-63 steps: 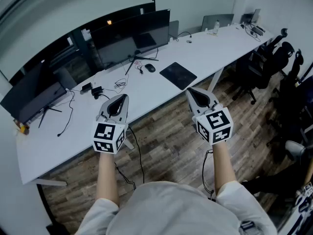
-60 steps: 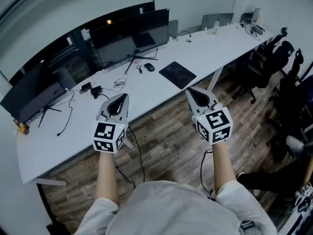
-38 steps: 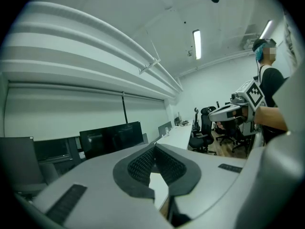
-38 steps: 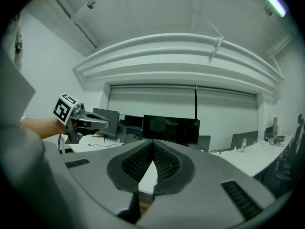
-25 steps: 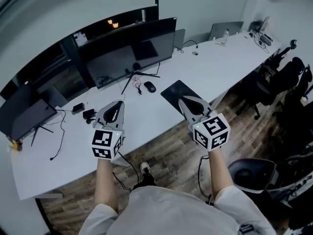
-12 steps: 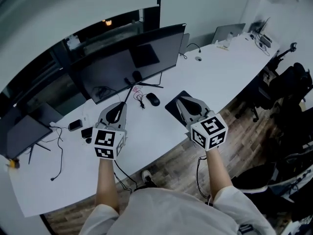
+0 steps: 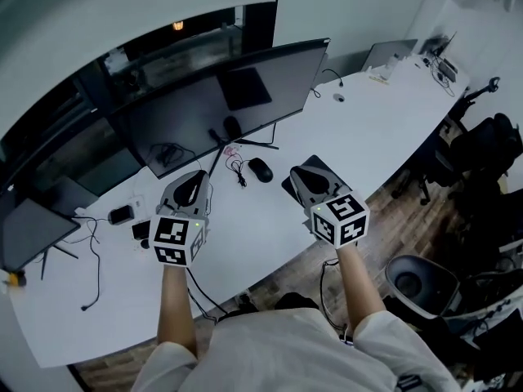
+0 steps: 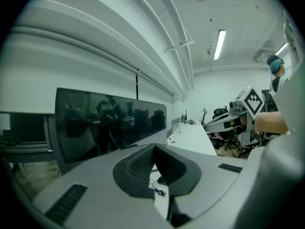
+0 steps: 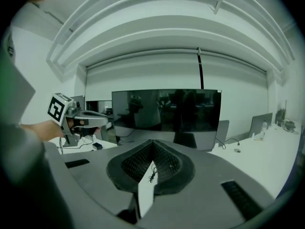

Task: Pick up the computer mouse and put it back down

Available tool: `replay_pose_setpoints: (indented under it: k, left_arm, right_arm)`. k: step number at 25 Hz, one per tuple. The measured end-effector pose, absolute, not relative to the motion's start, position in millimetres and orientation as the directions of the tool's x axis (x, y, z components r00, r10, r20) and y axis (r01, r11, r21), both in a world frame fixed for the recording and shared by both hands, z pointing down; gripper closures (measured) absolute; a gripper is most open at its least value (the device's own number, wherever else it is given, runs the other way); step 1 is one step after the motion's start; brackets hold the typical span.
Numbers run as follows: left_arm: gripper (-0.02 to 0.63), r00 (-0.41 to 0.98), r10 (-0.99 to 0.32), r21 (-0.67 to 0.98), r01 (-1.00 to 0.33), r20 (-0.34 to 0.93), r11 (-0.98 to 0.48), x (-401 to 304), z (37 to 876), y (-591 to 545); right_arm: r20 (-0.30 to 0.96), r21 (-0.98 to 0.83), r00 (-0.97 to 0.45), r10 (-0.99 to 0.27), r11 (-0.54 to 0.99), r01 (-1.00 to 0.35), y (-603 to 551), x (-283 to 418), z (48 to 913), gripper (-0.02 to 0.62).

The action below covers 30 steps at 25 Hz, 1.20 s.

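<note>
Grey left tool hovers closed and empty. Right of it, the black mouse lies on the desk, near the right tool, which is also closed. I think this tool should open before reaching. Only the head view shows the mouse plainly; the gripper views show the jaws meeting.

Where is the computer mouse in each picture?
Head view: the mouse lies on the white desk, near the picture's middle.
Left gripper view: low in the middle, a dark bit, probably the mouse, mostly hidden.
Right gripper view: not visible; only a cable tangle shows.
Shared landmark: the big dark monitor.
</note>
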<state>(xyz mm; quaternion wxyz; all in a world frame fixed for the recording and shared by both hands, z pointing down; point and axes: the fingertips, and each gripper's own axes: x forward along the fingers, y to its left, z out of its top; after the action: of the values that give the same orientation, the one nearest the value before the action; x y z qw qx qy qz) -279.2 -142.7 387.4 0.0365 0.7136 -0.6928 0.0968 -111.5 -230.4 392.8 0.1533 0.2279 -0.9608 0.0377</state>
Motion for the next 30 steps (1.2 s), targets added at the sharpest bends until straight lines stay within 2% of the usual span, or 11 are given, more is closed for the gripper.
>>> replay_pose_setpoints:
  k: [3,9,15,17,25,30]
  left_arm:
    - [0.594,-0.004,-0.978,-0.055,-0.998,0.21,-0.008,-290.2,404.5,-149.5]
    - [0.594,-0.085,-0.953,-0.021,-0.996,0.291,0.082,-306.3,448.6,-162.4]
    - [0.594,-0.164,-0.916,0.021,-0.983,0.367,0.185,-311.7,485.4,-179.0]
    - [0.594,-0.192,-0.897,0.033,-0.974,0.398,0.224,-312.3,499.3,-180.0]
    - [0.594,-0.25,-0.835,0.046,-0.949,0.489,0.311,-305.2,548.8,-185.4]
    - [0.594,-0.26,-0.805,0.053,-0.939,0.533,0.339,-302.3,571.7,-181.8]
  right_arm:
    - [0.361,-0.058,-0.836,-0.414,0.884,-0.463,-249.6,-116.1,421.1,0.583]
    - [0.421,-0.048,-0.829,-0.367,0.904,-0.425,-288.2,-138.9,465.7,0.581]
    - [0.494,-0.048,-0.828,-0.266,0.942,-0.331,-331.6,-170.7,516.7,0.574]
    - [0.525,-0.075,-0.826,-0.206,0.955,-0.286,-338.0,-181.8,539.8,0.481]
    - [0.659,-0.107,-0.744,-0.104,0.967,-0.23,-361.7,-213.1,643.9,0.279]
    - [0.718,-0.104,-0.69,-0.092,0.966,-0.237,-372.1,-233.7,694.2,0.236]
